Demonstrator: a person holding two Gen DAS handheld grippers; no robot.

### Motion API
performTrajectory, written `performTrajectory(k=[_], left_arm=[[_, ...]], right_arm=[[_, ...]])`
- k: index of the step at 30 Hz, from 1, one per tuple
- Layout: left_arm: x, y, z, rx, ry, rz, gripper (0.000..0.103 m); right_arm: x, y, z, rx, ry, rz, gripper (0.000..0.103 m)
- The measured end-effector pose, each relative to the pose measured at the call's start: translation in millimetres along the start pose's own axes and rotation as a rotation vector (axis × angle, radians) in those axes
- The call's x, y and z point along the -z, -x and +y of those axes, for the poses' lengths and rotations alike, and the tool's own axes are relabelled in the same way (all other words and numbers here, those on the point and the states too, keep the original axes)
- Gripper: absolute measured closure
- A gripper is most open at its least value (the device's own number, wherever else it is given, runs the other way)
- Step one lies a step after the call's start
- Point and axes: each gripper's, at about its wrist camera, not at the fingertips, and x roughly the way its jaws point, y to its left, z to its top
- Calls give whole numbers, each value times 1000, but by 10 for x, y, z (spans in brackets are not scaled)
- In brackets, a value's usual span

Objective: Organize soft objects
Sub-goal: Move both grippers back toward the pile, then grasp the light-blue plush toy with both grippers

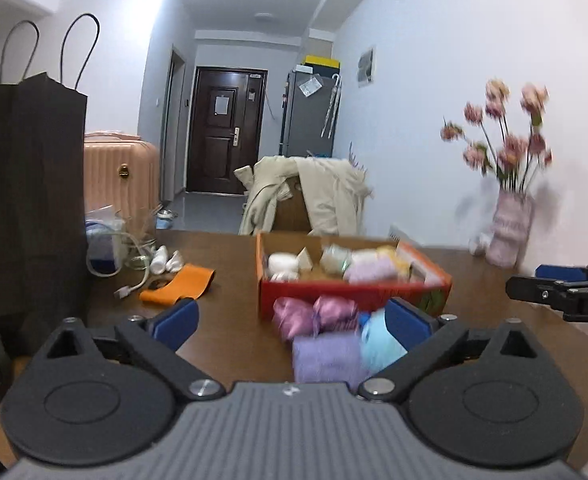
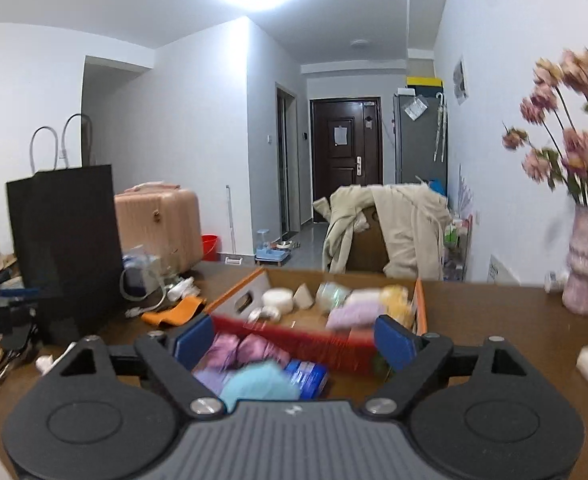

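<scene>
Left wrist view first: my left gripper (image 1: 292,316) has its blue pads spread wide, released, pressing on nothing. Between and just beyond them, on the brown desk (image 1: 230,336), lies a blurred cluster of soft things: two pink satin pouches (image 1: 314,314), a lilac cloth (image 1: 326,356) and a light blue cloth (image 1: 382,346). These sit at the desk's near side, just in front of the red cardboard box (image 1: 346,292), which stands mid-desk and already holds a white roll, a lilac cloth and other pale bundles.

Toward the desk's left edge stands a tall black paper bag (image 1: 30,200). Near it are an orange cloth (image 1: 182,282), a white cable and small white bottles. A vase of pink flowers (image 1: 508,232) stands at the far right corner by the wall. My right gripper (image 1: 562,292) shows at the picture's right edge.

From the right wrist view, the right gripper (image 2: 294,338) is likewise released, jaws apart with nothing grasped. The same pile lies between them, together with a blue packet (image 2: 306,376); the box's red front wall (image 2: 294,338) runs straight across behind it. A chair draped with a beige coat (image 2: 398,224) stands beyond the desk's far edge.
</scene>
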Motion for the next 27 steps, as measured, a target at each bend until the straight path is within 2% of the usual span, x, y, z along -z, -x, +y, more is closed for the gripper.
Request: performTrajectory(k=[2, 4, 7, 9, 15, 17, 19, 21, 23, 24, 27], left_arm=[[187, 77, -99, -17, -58, 1, 0], [294, 74, -178, -13, -113, 5, 0], [337, -9, -228, -13, -123, 21, 0], [329, -80, -252, 0, -110, 30, 0], [365, -420, -382, 41, -87, 64, 0], [346, -564, -443, 55, -94, 67, 1], [310, -722, -496, 76, -95, 62, 9], [259, -914, -548, 97, -88, 73, 25], [208, -1139, -591, 135, -80, 101, 32], [188, -1245, -613, 148, -76, 117, 36], [153, -1589, -629, 222, -27, 173, 41]], right_arm=[[249, 62, 65, 17, -3, 41, 14], [441, 62, 77, 27, -67, 93, 13], [574, 28, 94, 17, -74, 145, 13], [583, 13, 89, 36, -81, 135, 13], [624, -173, -49, -5, -205, 86, 15], [640, -308, -80, -11, -218, 98, 19], [666, -429, -149, -34, -259, 108, 26], [692, -591, -258, -66, -334, 125, 31], [729, -806, -377, -105, -417, 152, 36], [751, -917, -425, -125, -450, 168, 43], [802, -1236, -538, -171, -543, 203, 55]])
